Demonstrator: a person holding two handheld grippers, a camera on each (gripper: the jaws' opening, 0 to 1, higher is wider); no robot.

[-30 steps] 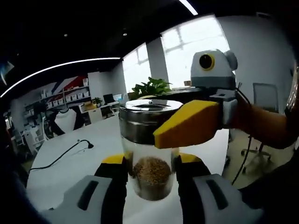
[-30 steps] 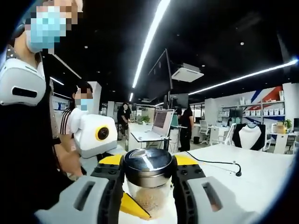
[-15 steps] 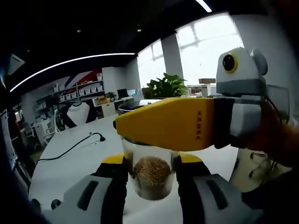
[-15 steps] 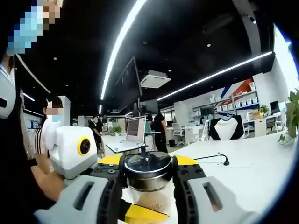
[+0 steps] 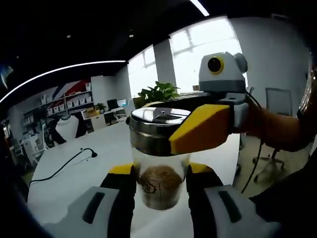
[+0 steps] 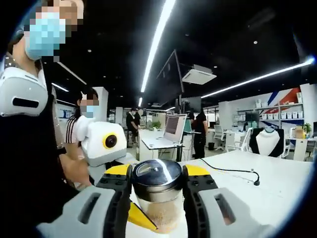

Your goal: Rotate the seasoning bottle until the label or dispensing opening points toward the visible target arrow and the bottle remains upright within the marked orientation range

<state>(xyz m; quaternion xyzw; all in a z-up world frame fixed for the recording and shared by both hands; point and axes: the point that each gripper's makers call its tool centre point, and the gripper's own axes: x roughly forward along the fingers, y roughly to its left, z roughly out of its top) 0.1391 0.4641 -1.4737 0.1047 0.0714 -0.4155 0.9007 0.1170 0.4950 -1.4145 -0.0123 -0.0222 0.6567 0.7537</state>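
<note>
Compared with half a second ago, the right gripper's yellow jaw no longer crosses the front of the bottle in the left gripper view; it has swung back to the right side of the cap, so the steel top shows again. Left gripper view: the left gripper (image 5: 159,184) is closed on the glass body of the bottle (image 5: 158,168), one jaw on each side (brown granules fill the lower part). The bottle stands upright, held above the white table (image 5: 64,173), with its cap (image 5: 156,121) facing up. The right gripper (image 5: 200,128) comes in from the right, its yellow jaw touching the cap's side. A black cable (image 5: 64,166) lies on the table at left, and a plant (image 5: 158,93) stands behind. Right gripper view: the right gripper (image 6: 157,184) is closed on the cap (image 6: 157,176), jaws pressed to both sides, with the glass and granules just below. The left gripper (image 6: 138,218) shows under the bottle as a yellow jaw tip. A person (image 6: 25,148) stands at left, a laptop (image 6: 171,131) sits on a desk behind, and a cable (image 6: 233,171) crosses the table (image 6: 267,188) at right.
</note>
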